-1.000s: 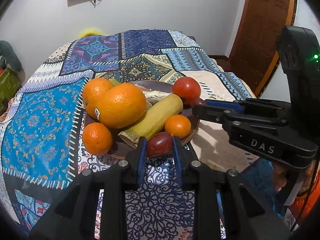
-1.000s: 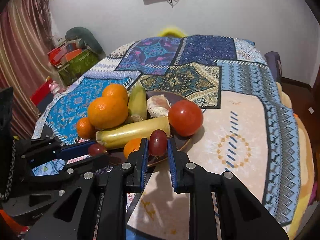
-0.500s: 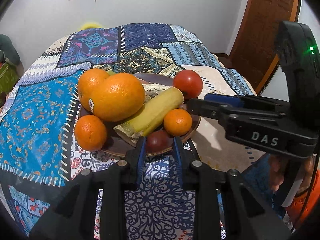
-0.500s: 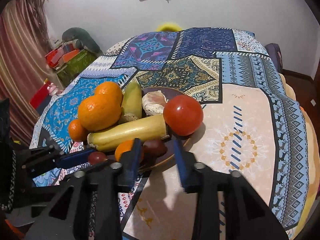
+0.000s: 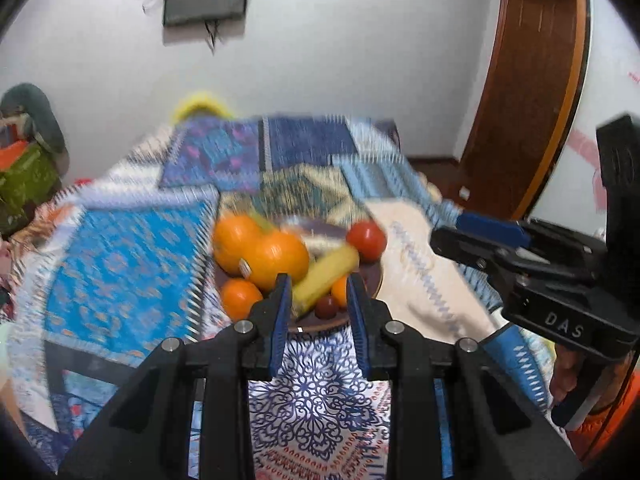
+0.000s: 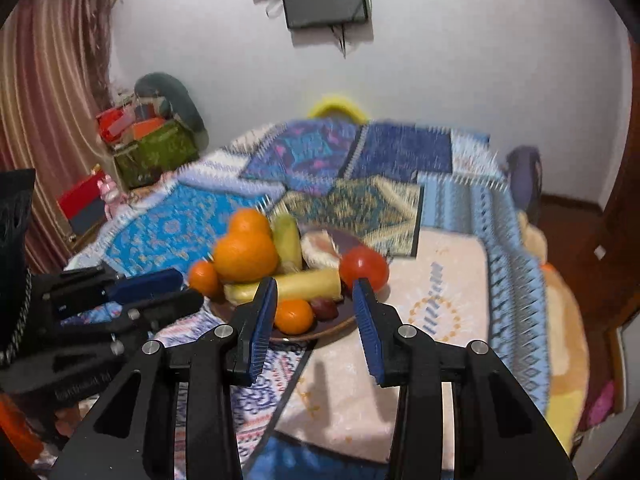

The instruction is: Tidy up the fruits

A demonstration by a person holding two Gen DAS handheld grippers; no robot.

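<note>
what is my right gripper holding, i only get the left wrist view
Observer: Nothing. The right gripper has its jaws wide apart, with no fruit between them.
Operator: ok and whats tucked behind the oranges
Observer: A green fruit stands against the back of the big orange.
Operator: anything next to it
Observer: Yes, a pale lumpy item lies just right of it, behind the tomato. I cannot tell what it is.
</note>
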